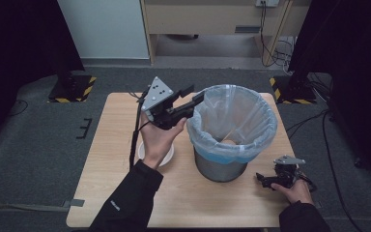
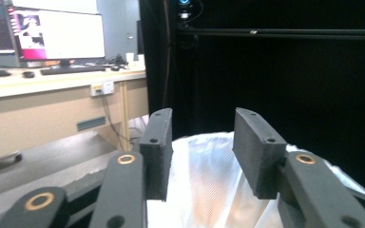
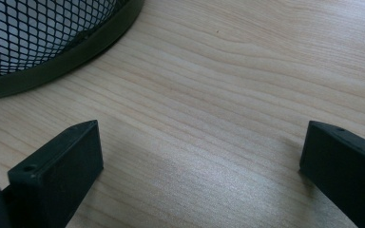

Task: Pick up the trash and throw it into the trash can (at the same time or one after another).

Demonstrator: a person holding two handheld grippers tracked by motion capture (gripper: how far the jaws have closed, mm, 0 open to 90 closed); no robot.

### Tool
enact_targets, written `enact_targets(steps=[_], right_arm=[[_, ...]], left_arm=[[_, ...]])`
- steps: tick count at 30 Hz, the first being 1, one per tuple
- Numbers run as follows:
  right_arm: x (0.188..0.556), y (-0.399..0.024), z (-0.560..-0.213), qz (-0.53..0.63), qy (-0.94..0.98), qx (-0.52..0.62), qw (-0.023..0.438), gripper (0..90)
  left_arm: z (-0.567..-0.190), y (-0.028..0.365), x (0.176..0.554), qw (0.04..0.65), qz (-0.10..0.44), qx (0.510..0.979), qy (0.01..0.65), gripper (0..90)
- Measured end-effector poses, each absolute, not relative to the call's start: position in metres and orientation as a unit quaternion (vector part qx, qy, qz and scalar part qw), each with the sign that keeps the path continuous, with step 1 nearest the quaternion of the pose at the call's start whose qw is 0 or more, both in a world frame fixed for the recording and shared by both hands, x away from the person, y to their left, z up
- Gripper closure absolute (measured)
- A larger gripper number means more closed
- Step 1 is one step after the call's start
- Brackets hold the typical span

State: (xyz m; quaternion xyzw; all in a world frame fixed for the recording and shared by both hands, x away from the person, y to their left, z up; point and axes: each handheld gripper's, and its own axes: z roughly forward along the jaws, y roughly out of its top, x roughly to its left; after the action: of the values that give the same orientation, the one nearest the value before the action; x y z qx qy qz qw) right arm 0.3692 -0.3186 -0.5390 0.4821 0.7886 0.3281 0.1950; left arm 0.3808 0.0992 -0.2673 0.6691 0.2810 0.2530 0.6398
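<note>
Left claw point(image 1: 193, 96) raised above the table point(image 1: 111, 193), at the near-left rim of the bin point(image 1: 221, 166), pointing across its mouth. Jaws parted to a middling gap, nothing between them; in the left gripper view, just the pale plastic bag point(image 2: 204, 185) showing through the gap below. Bag folded over the bin's rim all round, with a blue band at its lower edge. Something pale and rounded lying low inside the bag point(image 1: 229, 142); cannot tell what. White bowl point(image 1: 166, 157) on the table just left of the bin, partly hidden under the left hand point(image 1: 158, 137).

Right claw point(image 1: 265, 181) resting low on the table, near the bin's right side, held by the right hand point(image 1: 297, 191). Jaws spread wide, bare wood between them, the bin's black mesh wall point(image 3: 33, 33) close ahead.
</note>
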Motion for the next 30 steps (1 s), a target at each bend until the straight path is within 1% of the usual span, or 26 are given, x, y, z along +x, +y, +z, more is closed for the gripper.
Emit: enact_targets(steps=[6, 11, 17, 30], right_arm=[[0.369, -0.319, -0.539, 0.328, 0.789, 0.482, 0.195, 0.8], [0.369, -0.319, -0.539, 0.328, 0.789, 0.482, 0.195, 0.8], [0.369, -0.319, -0.539, 0.328, 0.789, 0.482, 0.195, 0.8], [0.369, -0.319, -0.539, 0.328, 0.789, 0.482, 0.195, 0.8]], left_arm=[[-0.282, 0.134, 0.376, 0.614, 0.268, 0.675, 0.309, 50.2], [-0.304, 0.159, 0.374, 0.591, 0.272, 0.681, 0.336, 46.6], [-0.337, 0.181, 0.376, 0.559, 0.266, 0.693, 0.369, 42.3], [-0.423, 0.218, 0.389, 0.479, 0.245, 0.717, 0.443, 36.8]])
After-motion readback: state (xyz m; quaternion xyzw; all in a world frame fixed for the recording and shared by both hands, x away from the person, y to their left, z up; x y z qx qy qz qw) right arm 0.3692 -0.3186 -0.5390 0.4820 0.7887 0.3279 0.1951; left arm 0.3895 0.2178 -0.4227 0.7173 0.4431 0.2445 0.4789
